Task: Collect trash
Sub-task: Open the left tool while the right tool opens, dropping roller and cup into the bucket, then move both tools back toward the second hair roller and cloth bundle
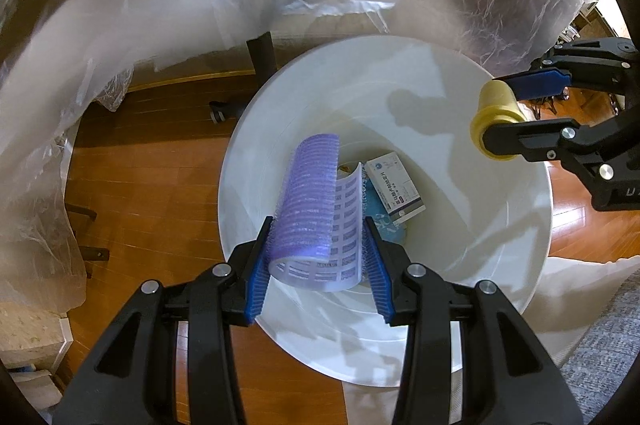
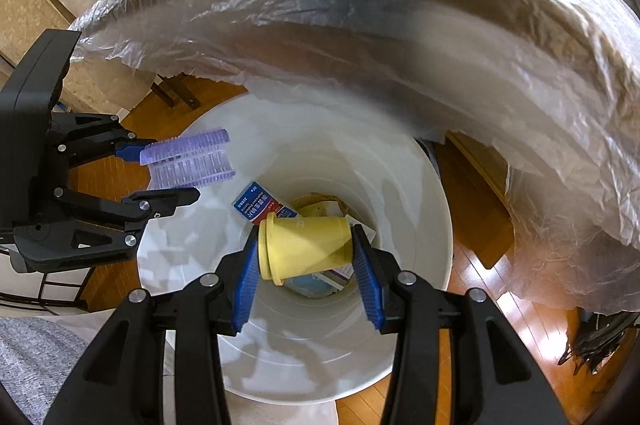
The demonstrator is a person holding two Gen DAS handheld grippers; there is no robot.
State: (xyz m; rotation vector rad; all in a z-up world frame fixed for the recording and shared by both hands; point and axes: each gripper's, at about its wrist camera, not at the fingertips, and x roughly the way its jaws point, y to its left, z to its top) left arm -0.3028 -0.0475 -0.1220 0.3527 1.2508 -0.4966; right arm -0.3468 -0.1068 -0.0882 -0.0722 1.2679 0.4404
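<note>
Over the bin (image 1: 520,257), nearest the left camera, the left gripper (image 1: 318,245) has its blue pads clamped on a purple roller (image 1: 310,193), a ribbed, open-mesh curl that stands up between the jaws above the bin's mouth. Just across the mouth, the right gripper (image 2: 305,257) is closed on a yellow cup (image 2: 304,245), held on its side with its rim against one pad and its base against the other. Both grippers point steeply down into the bin, side by side, each visible from the other's camera. Deeper in the bin, on its floor, lie a small printed box (image 1: 396,187) and some blue packaging beside it. Beyond the bin's far rim hangs a clear plastic sheet (image 2: 360,5), draped over a table edge, with wooden floor (image 1: 160,165) below. The step in hand looks to be the drop: both pieces seem well inside the rim, so opening the jaws fully, one at a time, should let each fall clear. The roller's bristly surface may cling to the pads, so a wide opening and perhaps a slight shake would help.
</note>
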